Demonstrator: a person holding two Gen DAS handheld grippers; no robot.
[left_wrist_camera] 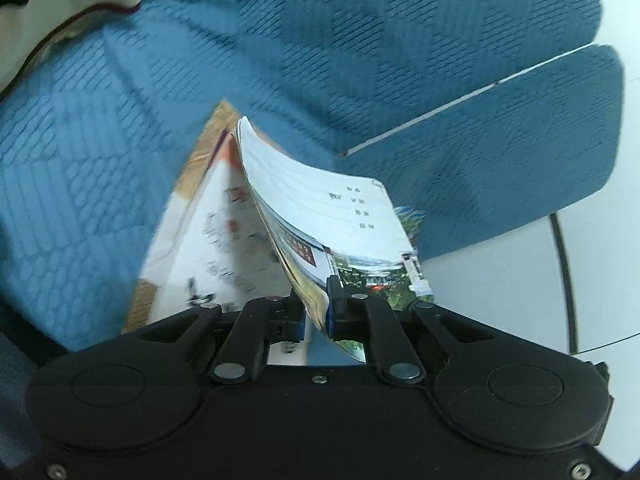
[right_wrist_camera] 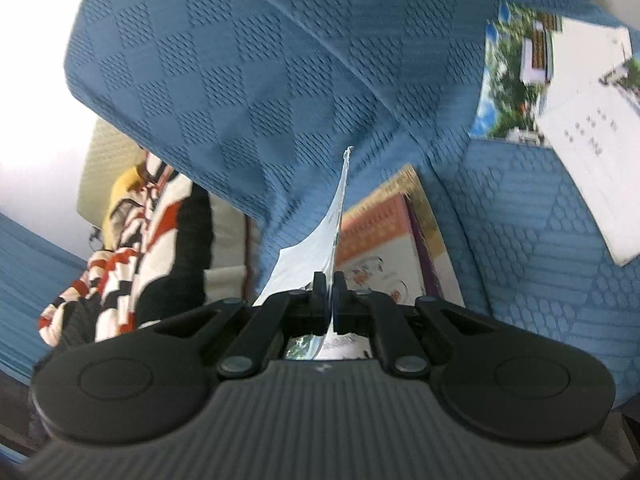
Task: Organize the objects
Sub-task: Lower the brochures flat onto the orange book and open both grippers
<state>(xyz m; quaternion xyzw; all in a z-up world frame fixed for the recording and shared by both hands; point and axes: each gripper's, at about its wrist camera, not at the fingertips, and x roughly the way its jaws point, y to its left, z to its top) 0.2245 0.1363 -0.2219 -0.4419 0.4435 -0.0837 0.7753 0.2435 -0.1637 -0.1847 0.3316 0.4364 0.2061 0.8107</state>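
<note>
My left gripper (left_wrist_camera: 318,312) is pinching the lower edge of a thin booklet (left_wrist_camera: 320,204), fingers nearly closed on the paper. I am holding it by that edge so that it hangs clear of what lies below; its free pages are curling away from me. My right gripper (right_wrist_camera: 330,288) is clamping a sheet (right_wrist_camera: 338,216) edge-on, fingers fully closed on it; from this angle I cannot tell whether the sheet belongs to a second booklet. Just beyond both pairs of fingers a flat printed book (right_wrist_camera: 384,248) with an orange and gold border is lying on the blue sofa (left_wrist_camera: 360,40), probably the base of the stack I am building. The booklet's white panel is carrying lines of small print, upside down and too blurred to read. A patterned cloth (right_wrist_camera: 132,248) is lying further left.
</note>
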